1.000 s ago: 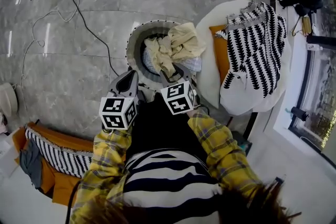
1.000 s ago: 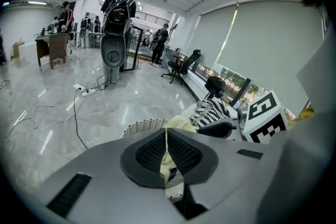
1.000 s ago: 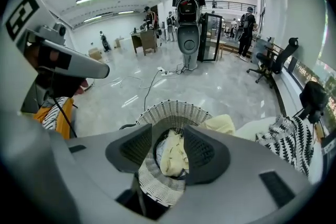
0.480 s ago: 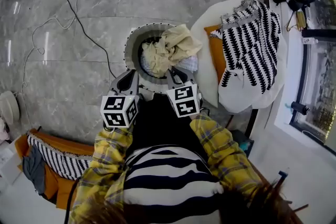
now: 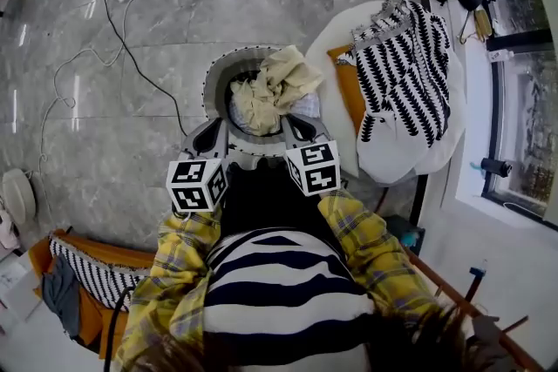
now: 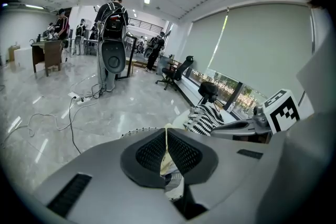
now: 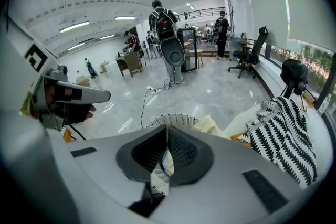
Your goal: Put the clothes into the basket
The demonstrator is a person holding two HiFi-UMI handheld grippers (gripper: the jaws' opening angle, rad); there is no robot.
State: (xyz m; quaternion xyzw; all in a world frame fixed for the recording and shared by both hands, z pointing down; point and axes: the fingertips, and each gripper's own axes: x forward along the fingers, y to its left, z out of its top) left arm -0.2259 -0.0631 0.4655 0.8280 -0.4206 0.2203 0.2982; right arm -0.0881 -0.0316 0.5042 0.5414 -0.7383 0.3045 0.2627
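Closest in, both tongs sit at the near rim of the woven basket point(image 5: 218, 70). The left tongs point(image 5: 212, 135) are pressed together on a cream fold point(image 6: 167, 162). The right tongs point(image 5: 296, 126) have just been closing and now pinch a pale strip point(image 7: 159, 178).

The cream garment point(image 5: 277, 85) is heaped over the basket's far rim. Tugging the pinched cloth could drag it out onto the floor point(image 5: 87, 126), or tip the basket.

Counted: two tongs, one basket, one cream garment, and one black-and-white garment point(image 5: 405, 74) over the white chair point(image 5: 324, 57) beyond, not yet in.
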